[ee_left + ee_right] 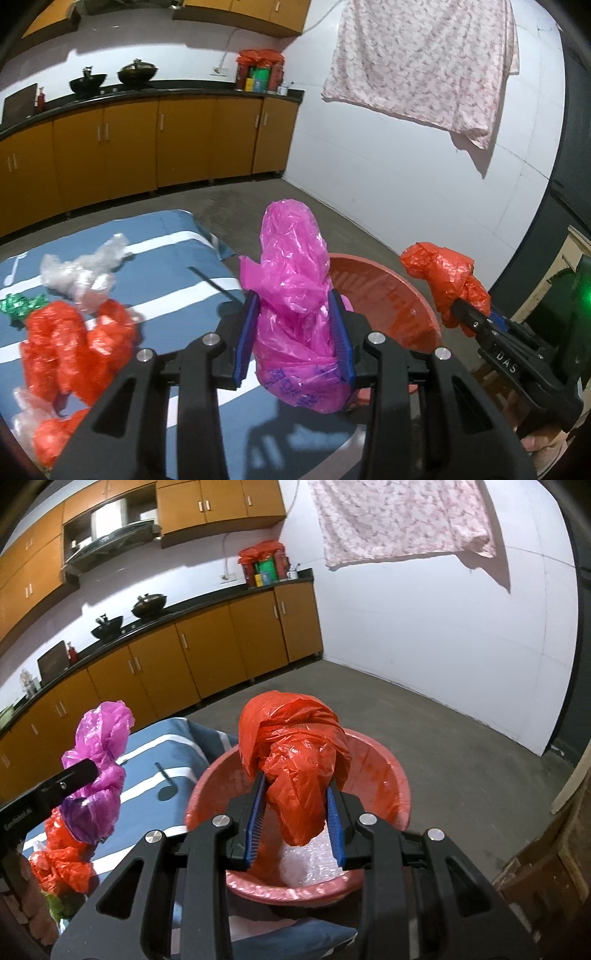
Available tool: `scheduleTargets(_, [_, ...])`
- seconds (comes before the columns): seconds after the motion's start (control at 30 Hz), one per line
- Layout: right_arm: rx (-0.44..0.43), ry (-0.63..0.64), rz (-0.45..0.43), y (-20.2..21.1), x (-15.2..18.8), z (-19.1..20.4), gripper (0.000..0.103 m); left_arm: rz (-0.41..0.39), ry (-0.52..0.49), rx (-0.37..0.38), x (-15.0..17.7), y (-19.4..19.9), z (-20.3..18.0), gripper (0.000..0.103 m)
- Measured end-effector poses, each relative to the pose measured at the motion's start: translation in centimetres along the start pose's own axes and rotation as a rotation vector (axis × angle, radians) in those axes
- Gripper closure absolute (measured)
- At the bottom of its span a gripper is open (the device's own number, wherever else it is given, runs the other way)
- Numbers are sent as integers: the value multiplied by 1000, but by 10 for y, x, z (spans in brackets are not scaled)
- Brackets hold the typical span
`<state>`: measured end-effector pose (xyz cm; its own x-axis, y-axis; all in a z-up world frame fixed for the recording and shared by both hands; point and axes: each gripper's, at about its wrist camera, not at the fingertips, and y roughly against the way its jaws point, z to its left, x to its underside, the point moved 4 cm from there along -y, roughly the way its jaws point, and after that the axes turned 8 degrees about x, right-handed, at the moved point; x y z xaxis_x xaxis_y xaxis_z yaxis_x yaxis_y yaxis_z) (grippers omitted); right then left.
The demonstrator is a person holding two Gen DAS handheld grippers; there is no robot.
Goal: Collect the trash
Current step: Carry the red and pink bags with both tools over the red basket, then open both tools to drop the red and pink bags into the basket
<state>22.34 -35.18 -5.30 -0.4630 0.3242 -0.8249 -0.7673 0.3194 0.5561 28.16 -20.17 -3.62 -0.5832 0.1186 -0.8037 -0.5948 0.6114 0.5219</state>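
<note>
Left gripper (295,336) clamped on a crumpled magenta plastic bag (291,295), blue-padded fingers (245,332) pressing both sides. Bag stands up between the fingers, held in the air over the near edge of the blue-and-white striped bed cover (166,258), just beside the round red plastic basin (399,295). Gripper pointed forward and slightly down.

Right gripper (295,819) clamped on a crumpled orange-red plastic bag (295,760), held directly above the basin (388,775); bag not touching the basin floor as far as I can tell. Clear bubble-wrap-like plastic (306,871) lies in the basin bottom. In the left wrist view the right gripper (465,314) comes in from the right side, angled up-left, bag (443,277) at its tip. A bit of the person's hand (535,439) shows under its body.

Left on the bed cover: a heap of orange-red plastic bags (74,343), a wad of clear plastic film (81,273), a green shiny foil scrap (22,306), a white plastic spoon (14,269), and a thin dark stick (214,284).

Background: orange kitchen cabinets (147,144) with dark counter, two black woks (110,77), pink floral cloth (424,62) hanging on the white wall.
</note>
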Motion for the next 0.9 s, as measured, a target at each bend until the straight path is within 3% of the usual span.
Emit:
scheduleTargets(0.43, [14, -51, 5, -25, -8, -15, 72, 68, -38, 61, 5, -56, -28, 64])
scheduleTargets(0.6, [5, -73, 9, -35, -10, -15, 70, 80, -35, 65, 4, -69, -33, 56])
scheduleTargets(0.73, [-11, -87, 24, -39, -3, -17, 54, 101, -5, 64, 7, -78, -27, 47])
scheduleTargets(0.9, [9, -79, 36, -35, 6, -19, 47, 116, 31, 54, 11, -76, -16, 41])
